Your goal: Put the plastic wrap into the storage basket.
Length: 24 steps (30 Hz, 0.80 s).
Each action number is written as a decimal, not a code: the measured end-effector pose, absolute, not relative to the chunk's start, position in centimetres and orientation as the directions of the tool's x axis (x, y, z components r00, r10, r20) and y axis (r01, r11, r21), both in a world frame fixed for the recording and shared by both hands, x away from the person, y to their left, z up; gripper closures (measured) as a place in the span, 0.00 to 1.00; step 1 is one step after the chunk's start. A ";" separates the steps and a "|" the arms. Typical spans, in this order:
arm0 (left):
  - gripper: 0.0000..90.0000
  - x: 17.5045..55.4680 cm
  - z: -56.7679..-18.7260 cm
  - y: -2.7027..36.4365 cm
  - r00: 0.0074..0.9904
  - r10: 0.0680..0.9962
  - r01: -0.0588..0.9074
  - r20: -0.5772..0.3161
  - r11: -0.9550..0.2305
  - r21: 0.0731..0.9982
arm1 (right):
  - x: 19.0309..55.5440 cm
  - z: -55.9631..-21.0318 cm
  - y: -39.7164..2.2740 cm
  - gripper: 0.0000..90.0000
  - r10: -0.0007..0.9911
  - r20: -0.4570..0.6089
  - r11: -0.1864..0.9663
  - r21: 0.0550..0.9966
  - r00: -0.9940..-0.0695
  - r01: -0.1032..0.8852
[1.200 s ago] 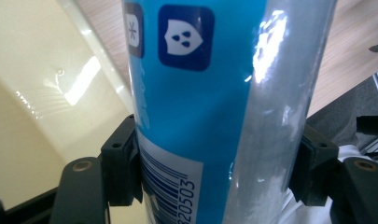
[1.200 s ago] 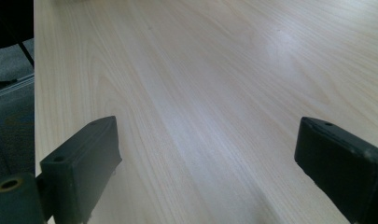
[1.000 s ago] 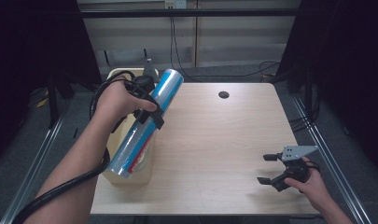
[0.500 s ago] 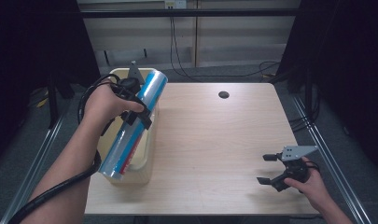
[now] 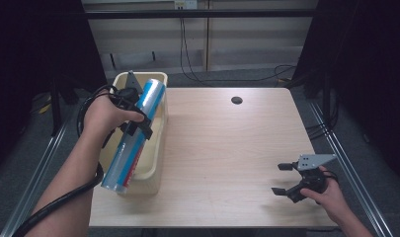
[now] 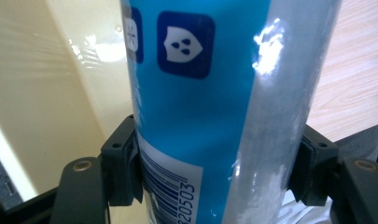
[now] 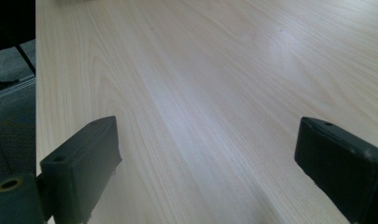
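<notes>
The long blue-and-silver tube (image 5: 134, 136) has shifted left and sunk since a second ago, from above the table's left edge to over the cream bin (image 5: 158, 148), its near end hanging past the bin's near rim and its far end tilted up. The left gripper (image 5: 138, 121) stays clamped around its middle, pads pressing both sides, so it looks about to go into the bin. The right gripper (image 5: 282, 178) rests unmoved at the table's (image 5: 227, 148) near right, jaws spread on nothing.

Light wooden table (image 5: 227, 148), dark round hole (image 5: 236, 100) near its far edge
</notes>
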<state>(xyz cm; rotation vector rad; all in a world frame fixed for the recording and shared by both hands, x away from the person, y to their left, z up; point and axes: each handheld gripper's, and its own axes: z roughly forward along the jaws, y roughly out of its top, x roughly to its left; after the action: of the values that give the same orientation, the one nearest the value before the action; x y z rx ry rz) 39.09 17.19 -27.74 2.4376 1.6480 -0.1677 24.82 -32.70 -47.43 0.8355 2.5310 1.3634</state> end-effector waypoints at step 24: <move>0.36 38.7 -28.5 18.9 0.295 0.933 0.955 -0.207 -0.285 0.075 | 24.8 -47.5 -32.6 0.07 0.536 0.123 0.437 0.806 -0.835 0.399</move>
<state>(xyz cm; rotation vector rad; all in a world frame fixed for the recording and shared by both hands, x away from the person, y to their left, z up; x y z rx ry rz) 38.74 18.94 -28.50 2.3736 1.7539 -0.1813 24.82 -32.63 -47.51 0.8303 2.5315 1.3578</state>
